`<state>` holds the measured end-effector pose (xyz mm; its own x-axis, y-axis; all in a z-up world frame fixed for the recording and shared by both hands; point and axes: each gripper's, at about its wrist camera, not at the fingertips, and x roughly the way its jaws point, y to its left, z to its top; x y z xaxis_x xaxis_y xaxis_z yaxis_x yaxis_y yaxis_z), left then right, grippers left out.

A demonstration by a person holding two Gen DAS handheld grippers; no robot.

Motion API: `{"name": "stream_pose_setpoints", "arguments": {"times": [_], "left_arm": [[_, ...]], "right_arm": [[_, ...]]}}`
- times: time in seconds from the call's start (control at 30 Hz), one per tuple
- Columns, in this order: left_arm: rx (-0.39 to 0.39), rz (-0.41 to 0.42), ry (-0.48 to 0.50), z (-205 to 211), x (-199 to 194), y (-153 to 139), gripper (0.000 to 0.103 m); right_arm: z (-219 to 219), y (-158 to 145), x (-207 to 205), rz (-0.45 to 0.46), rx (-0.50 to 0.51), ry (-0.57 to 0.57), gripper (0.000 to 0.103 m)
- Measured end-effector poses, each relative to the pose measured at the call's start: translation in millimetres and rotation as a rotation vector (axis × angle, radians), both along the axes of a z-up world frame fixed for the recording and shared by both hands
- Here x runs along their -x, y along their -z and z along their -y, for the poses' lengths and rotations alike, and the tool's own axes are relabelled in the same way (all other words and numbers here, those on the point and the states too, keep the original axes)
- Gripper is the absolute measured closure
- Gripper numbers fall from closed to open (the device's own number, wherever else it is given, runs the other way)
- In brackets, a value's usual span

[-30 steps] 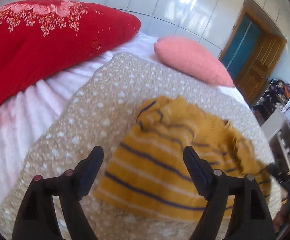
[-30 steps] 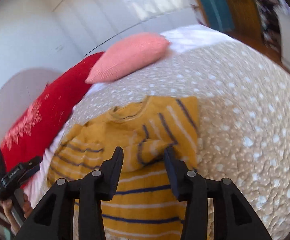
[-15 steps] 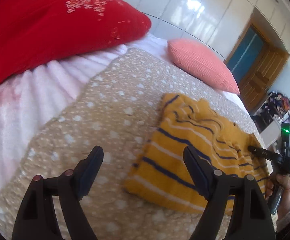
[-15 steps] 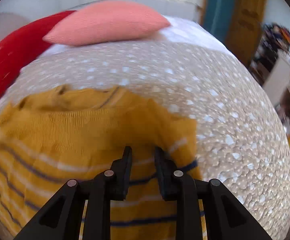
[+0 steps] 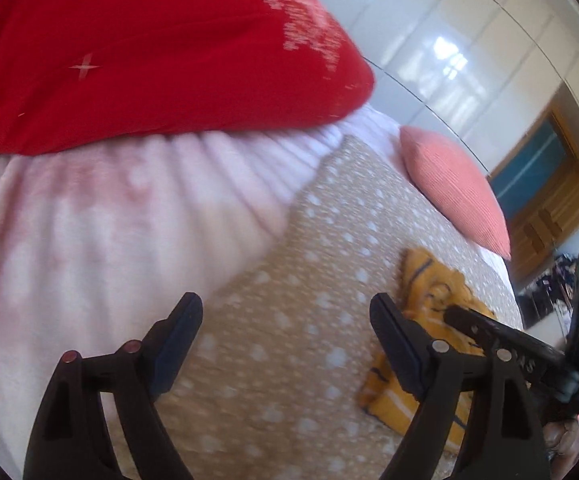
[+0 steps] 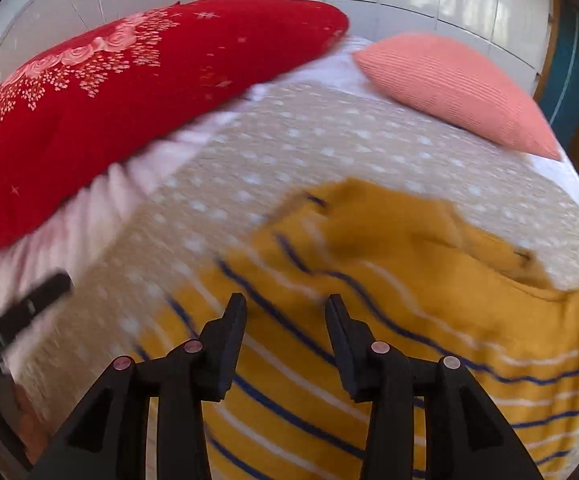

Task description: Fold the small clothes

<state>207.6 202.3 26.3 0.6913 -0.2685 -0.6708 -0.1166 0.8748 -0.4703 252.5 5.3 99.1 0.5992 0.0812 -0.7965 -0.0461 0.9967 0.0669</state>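
A mustard-yellow sweater (image 6: 401,320) with blue and white stripes lies folded on a beige dotted blanket (image 6: 329,140). My right gripper (image 6: 285,308) is open and empty just above the sweater's striped part. In the left wrist view the sweater (image 5: 429,292) sits at the right, partly hidden behind my right finger and the other gripper (image 5: 501,340). My left gripper (image 5: 285,312) is open and empty over bare blanket (image 5: 289,300), left of the sweater.
A big red embroidered pillow (image 5: 149,52) and a pink pillow (image 5: 453,184) lie at the head of the bed. White ribbed bedding (image 5: 109,220) borders the blanket on the left. White wardrobe doors (image 5: 449,40) and a wooden door (image 5: 549,208) stand behind.
My left gripper has swung left, away from the sweater, toward the red pillow. My right gripper has opened from nearly shut and let the sweater fold go.
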Motion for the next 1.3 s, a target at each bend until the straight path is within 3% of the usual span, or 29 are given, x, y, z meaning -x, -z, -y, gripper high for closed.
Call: {"name": "stream_pose_setpoints", "arguments": {"times": [0.07,0.13,0.17,0.33,0.43,0.6,0.77,0.9,1.03,1.13,1.2,1.3], "left_arm": [[0.023,-0.016,-0.024,-11.8,-0.6,3.6,0.018],[0.058,-0.031,-0.038,-21.4,-2.3,7.0,0.018],[0.072,-0.034,-0.046,-25.5,-3.0,8.3,0.018],[0.078,-0.033,-0.051,-31.7,-0.2,7.6,0.018],[0.07,-0.034,-0.046,-31.4,1.7,7.4,0.018],[0.053,-0.035,-0.048,-28.7,2.5,7.0,0.018],[-0.004,-0.002,-0.03,-10.5,10.4,-0.6,0.018],[-0.033,0.03,0.014,11.3,22.3,-9.6,0.018],[-0.067,0.064,0.062,41.1,38.7,-17.4,0.017],[-0.079,0.057,0.125,68.0,53.5,-18.3,0.017],[-0.106,0.05,0.181,92.5,62.3,-19.1,0.017],[-0.17,0.033,0.242,128.2,67.8,-23.7,0.017]], "right_arm": [[-4.0,6.4,-14.6,-0.04,-0.018,0.049,0.033],[-15.3,14.4,-21.8,-0.064,0.006,0.09,0.025],[-20.4,18.2,-26.1,-0.066,0.037,0.094,0.024],[-50.9,48.9,-30.8,-0.104,0.387,0.056,0.023],[-53.3,55.2,-29.5,-0.082,0.441,0.067,0.027],[-41.3,50.0,-24.5,-0.05,0.415,0.074,0.059],[-7.8,18.5,-5.9,0.014,0.288,0.07,0.082],[78.3,-26.9,35.8,0.095,0.12,0.179,0.085],[181.8,-44.8,98.4,0.15,-0.049,0.339,0.085],[257.0,-32.1,150.8,0.172,-0.148,0.465,0.085],[299.4,-5.2,176.5,0.143,-0.201,0.507,0.085],[334.2,25.3,198.2,0.132,-0.288,0.545,0.076]]}}
